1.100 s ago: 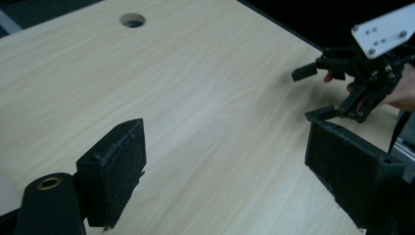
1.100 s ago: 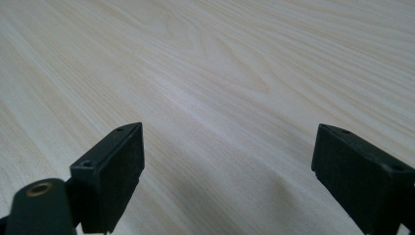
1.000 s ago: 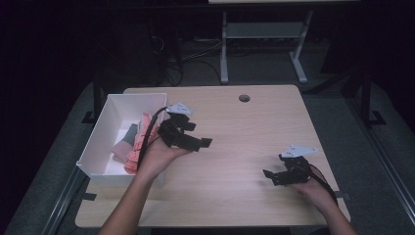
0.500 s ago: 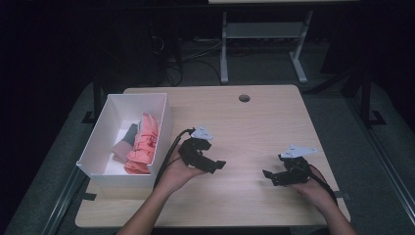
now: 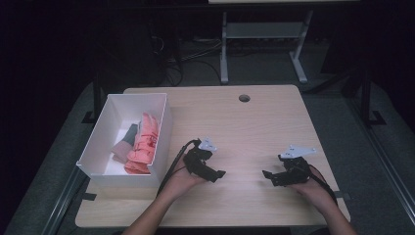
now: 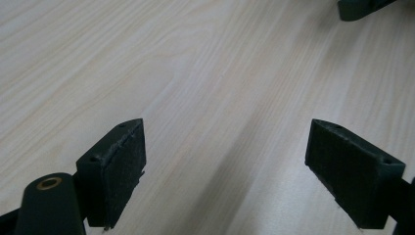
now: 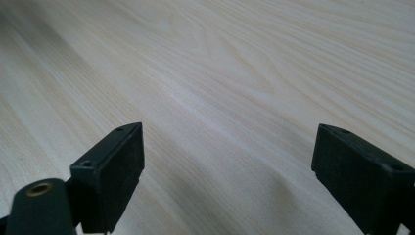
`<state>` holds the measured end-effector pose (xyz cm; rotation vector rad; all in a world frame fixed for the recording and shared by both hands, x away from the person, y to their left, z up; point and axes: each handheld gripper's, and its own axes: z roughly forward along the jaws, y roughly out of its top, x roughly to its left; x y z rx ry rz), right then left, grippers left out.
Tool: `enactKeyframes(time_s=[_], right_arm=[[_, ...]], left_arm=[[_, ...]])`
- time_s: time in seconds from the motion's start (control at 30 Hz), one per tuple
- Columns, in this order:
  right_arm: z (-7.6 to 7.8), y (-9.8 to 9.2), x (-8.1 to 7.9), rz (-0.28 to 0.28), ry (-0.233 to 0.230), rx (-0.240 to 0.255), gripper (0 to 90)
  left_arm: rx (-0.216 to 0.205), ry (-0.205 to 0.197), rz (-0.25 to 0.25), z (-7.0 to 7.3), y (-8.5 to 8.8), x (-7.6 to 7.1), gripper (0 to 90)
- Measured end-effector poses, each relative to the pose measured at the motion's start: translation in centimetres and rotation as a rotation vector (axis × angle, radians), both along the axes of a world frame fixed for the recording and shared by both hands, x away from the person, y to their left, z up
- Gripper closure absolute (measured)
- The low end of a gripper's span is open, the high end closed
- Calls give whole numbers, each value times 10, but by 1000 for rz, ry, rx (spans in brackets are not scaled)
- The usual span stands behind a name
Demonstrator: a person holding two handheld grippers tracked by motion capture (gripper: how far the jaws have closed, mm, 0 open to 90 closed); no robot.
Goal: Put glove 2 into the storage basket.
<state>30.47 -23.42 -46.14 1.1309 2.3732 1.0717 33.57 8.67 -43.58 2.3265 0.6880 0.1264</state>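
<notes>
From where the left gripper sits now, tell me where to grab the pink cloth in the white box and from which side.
Best guess: come straight down from above. The pink cloth lies bunched against the right wall of the white box, whose tall walls block any sideways approach. Pinch a raised fold near its upper middle, away from the grey item beside it. The left gripper has open, empty jaws.

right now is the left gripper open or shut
Open: in its own view the left gripper has its jaws wide apart, with bare table between them.
</notes>
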Motion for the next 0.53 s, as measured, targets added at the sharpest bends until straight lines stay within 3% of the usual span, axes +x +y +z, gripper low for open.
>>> enactKeyframes(time_s=[0.2,0.53], right_arm=[[0,1,-1,0,6,-1,118],[-1,2,0,5,7,-2,118]], left_arm=[[9,-11,2,-9,3,3,149],[6,-16,-1,-10,3,2,148]])
